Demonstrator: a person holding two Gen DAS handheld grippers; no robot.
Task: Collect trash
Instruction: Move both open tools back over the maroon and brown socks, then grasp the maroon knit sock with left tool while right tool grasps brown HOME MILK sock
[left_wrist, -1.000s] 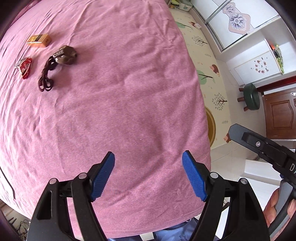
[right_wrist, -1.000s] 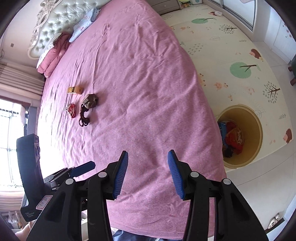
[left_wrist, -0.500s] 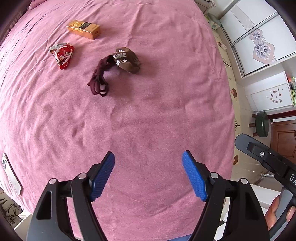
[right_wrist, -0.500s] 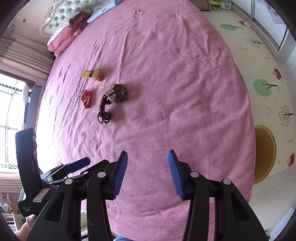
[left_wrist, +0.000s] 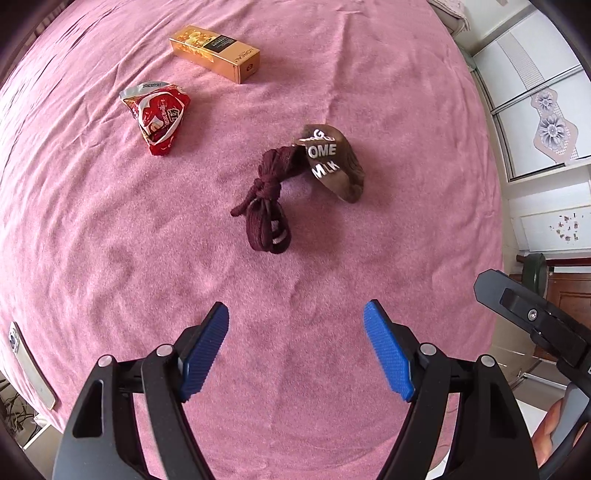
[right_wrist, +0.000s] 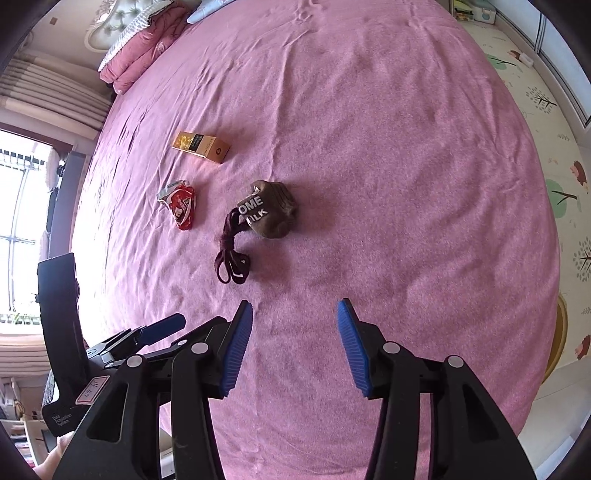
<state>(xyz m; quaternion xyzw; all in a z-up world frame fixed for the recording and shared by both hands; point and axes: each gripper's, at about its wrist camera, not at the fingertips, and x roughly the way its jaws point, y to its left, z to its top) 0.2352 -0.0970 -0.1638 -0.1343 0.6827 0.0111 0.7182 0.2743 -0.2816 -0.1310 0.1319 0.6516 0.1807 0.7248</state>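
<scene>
Three pieces of trash lie on the pink bed (left_wrist: 369, 258). A brown crumpled bag (left_wrist: 332, 162) with a dark red cord handle (left_wrist: 267, 210) lies ahead of my left gripper (left_wrist: 295, 347), which is open and empty above the sheet. A red snack wrapper (left_wrist: 159, 114) and a gold carton (left_wrist: 214, 51) lie farther left. In the right wrist view the bag (right_wrist: 267, 208), wrapper (right_wrist: 181, 203) and carton (right_wrist: 201, 146) lie ahead and left of my right gripper (right_wrist: 294, 341), open and empty.
Pillows (right_wrist: 136, 59) and a headboard are at the bed's far end. A yellow bin's rim (right_wrist: 559, 332) shows on the patterned floor mat to the right of the bed. Wardrobe doors (left_wrist: 535, 92) stand to the right.
Both grippers have moved forward over the bed toward the trash, which now looks larger and closer. The bin has slid almost out of the right view. Both jaws stay open.
</scene>
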